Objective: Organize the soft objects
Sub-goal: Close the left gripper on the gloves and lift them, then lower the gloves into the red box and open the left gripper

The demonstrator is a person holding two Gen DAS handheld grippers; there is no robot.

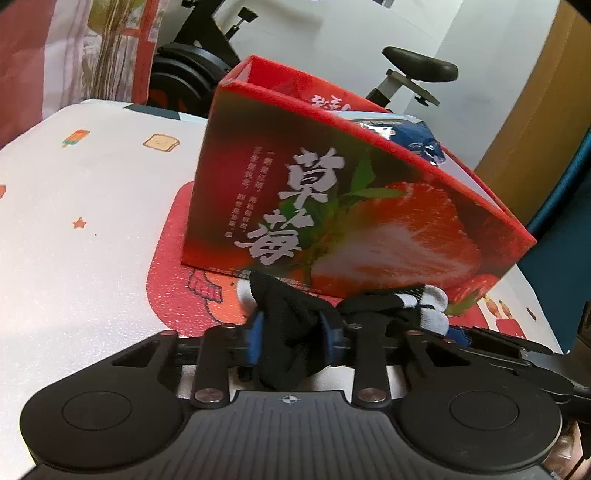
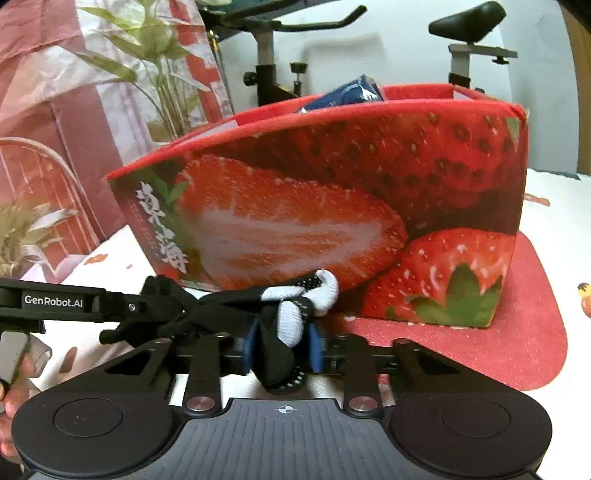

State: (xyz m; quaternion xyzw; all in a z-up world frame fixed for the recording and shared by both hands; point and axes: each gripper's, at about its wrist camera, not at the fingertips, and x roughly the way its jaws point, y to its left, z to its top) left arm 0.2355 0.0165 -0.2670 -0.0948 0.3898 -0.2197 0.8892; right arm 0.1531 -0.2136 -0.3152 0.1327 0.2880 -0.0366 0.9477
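Note:
A black sock with white toe and heel patches (image 1: pixel 284 314) is stretched between both grippers, just in front of a red strawberry-printed box (image 1: pixel 332 206). My left gripper (image 1: pixel 291 332) is shut on one end of the sock. My right gripper (image 2: pixel 279 343) is shut on the other end (image 2: pixel 288 321), close to the box (image 2: pixel 332 206). A blue packet (image 1: pixel 413 136) sticks up inside the open-topped box; it also shows in the right wrist view (image 2: pixel 351 92). The left gripper's body shows at the left of the right wrist view (image 2: pixel 55 301).
The box stands on a red foam mat (image 2: pixel 517 332) on a white patterned tablecloth (image 1: pixel 74 221). An exercise bike (image 2: pixel 469 22) and a plant (image 2: pixel 147 55) in wrapped paper stand behind the table. The table edge is near on the right (image 1: pixel 535 314).

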